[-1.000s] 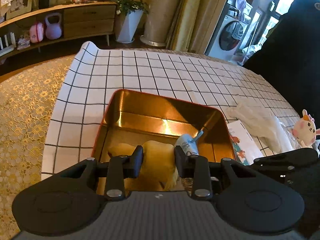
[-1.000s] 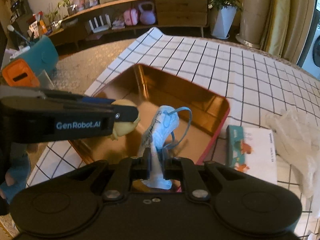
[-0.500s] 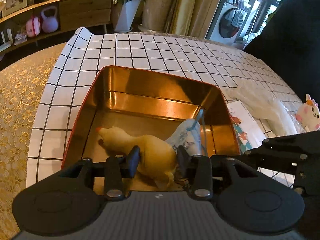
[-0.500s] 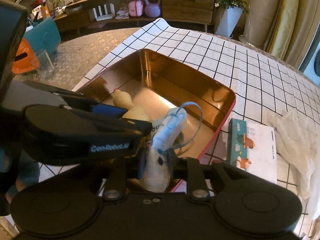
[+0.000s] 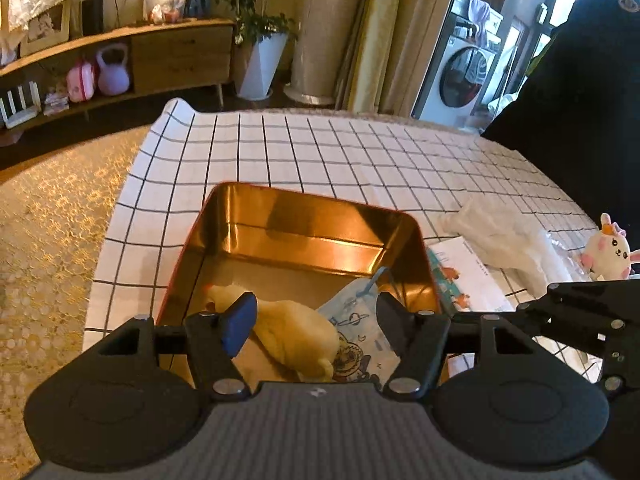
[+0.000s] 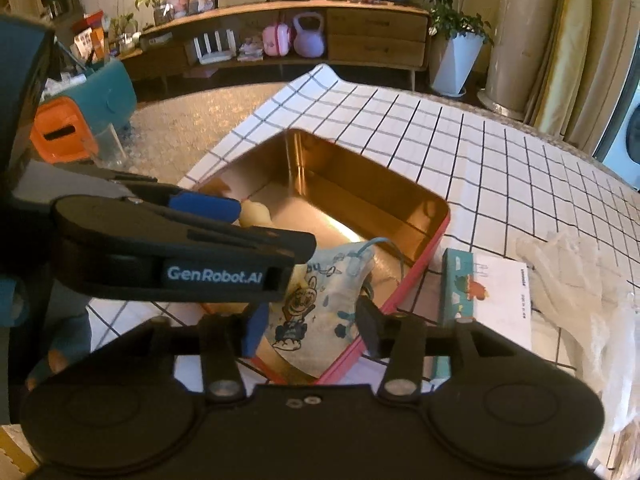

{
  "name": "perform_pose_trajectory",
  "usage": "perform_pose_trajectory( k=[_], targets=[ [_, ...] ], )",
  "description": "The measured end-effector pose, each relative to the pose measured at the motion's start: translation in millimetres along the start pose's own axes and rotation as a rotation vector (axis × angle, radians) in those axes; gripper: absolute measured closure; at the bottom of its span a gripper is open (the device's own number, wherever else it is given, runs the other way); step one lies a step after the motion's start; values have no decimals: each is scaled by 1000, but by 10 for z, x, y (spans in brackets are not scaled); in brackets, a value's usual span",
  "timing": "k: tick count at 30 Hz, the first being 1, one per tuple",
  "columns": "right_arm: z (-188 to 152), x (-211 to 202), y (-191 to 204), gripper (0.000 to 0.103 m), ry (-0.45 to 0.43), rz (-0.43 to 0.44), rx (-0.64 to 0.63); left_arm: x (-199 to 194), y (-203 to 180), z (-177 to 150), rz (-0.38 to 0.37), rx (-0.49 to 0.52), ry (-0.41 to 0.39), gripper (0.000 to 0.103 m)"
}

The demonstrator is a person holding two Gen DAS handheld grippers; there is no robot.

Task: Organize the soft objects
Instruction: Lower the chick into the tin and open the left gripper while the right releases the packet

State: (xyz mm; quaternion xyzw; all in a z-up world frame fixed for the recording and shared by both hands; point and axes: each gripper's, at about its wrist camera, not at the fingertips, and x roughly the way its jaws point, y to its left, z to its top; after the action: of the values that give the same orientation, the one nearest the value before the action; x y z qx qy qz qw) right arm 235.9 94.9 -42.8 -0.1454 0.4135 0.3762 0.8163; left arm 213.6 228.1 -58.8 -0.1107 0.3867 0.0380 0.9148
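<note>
Both sets of jaws have just been opening: the left gripper (image 5: 316, 316) releases a yellow soft toy (image 5: 294, 334), the right gripper (image 6: 310, 330) a printed face mask (image 6: 316, 308), both lying inside the gold tin (image 5: 304, 216) on the counter. Best practice now: lift straight clear, avoiding the mask's ear loop (image 6: 378, 246)

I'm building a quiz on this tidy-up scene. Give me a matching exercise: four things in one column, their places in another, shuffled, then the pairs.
Things:
1. yellow duck toy
2. cartoon face mask
3. tissue pack
4. pink bunny plush

Places:
A. on the checked cloth, right beside the tin's red outer wall
B. far right on the cloth, past the crumpled plastic bag
C. in the tin, on the side toward the tissue pack
D. in the tin, on the side away from the tissue pack

Pairs: 1-D, 2-C, 3-A, 4-B
</note>
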Motion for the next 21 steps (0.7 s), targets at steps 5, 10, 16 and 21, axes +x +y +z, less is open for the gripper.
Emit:
perform_pose_trajectory(
  k=[5,10,16,21],
  targets=[
    [-31,-173,-26,45,-30,0,15,-213,-92,2,17,23,-38,37],
    [-92,-393,-25,39,-65,18,15,-466,-160,-30,28,33,-65,37],
    [-177,-634,-50,27,-110,61,51,-742,-257,-111,45,50,-91,37],
    [-289,-835,-72,22,-135,70,48,-954,-355,-177,52,54,-110,37]
  ],
)
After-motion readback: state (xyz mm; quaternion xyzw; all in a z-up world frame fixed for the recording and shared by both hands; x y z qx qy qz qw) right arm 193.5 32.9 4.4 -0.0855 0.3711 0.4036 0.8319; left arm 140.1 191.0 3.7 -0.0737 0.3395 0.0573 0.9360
